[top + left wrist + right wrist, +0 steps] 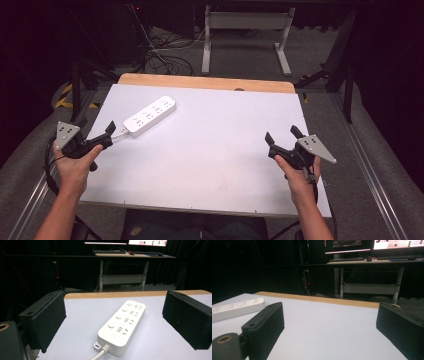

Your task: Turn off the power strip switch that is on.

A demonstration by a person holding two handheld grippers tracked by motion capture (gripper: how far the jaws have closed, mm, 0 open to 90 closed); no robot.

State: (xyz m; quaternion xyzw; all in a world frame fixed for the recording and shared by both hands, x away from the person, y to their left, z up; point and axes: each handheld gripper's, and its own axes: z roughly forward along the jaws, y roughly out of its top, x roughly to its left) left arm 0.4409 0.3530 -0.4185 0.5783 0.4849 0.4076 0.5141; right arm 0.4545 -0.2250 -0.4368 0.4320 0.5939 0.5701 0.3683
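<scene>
Left gripper (111,133), left of frame: jaws spread wide, gripping nothing, standing just off the cable end of the white power strip (150,116). Strip lies flat on the counter (210,150), upper left, touched by neither jaw. Right gripper (283,136), right of frame: jaws wide apart too, empty, over bare counter, well apart from the strip.
</scene>
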